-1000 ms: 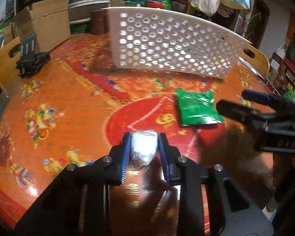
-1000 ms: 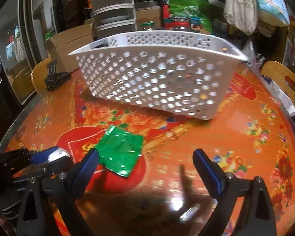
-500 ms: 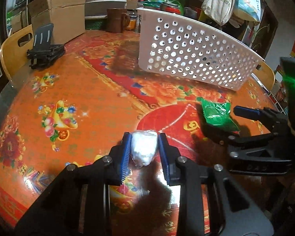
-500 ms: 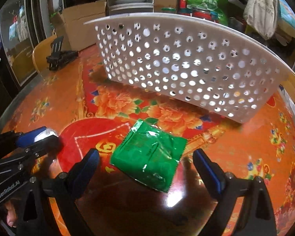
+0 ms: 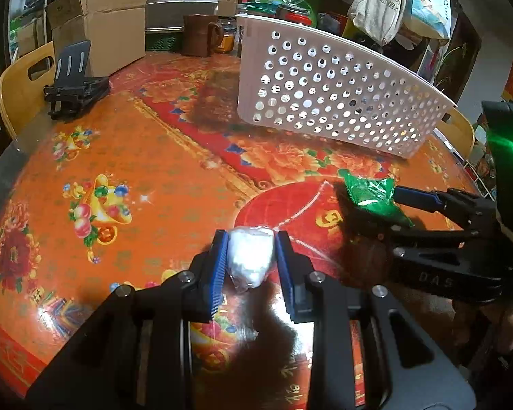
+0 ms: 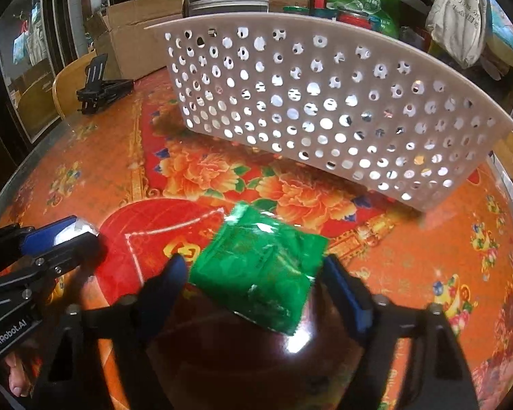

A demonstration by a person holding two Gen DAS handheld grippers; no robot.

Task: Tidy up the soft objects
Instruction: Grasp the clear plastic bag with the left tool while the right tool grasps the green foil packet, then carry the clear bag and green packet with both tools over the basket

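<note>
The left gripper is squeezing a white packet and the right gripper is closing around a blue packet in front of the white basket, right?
Not blue. The right wrist view shows a green packet between the right gripper fingers. The left gripper does squeeze the white packet, with the white basket beyond.

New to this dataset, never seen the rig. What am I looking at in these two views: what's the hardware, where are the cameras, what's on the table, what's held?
No robot arm here: a person carries a two-finger gripper in each hand, and each gripper has a fisheye camera looking forward along its fingers.

The left wrist view shows the left gripper shut on a small white packet; the right gripper enters at the right edge.

The right wrist view shows the right gripper, its fingers on either side of a green packet; motion blur hides whether they grip it yet.

On the patterned orange table stand a white perforated basket and, further back, a black folding stand, cardboard boxes and a brown mug.
</note>
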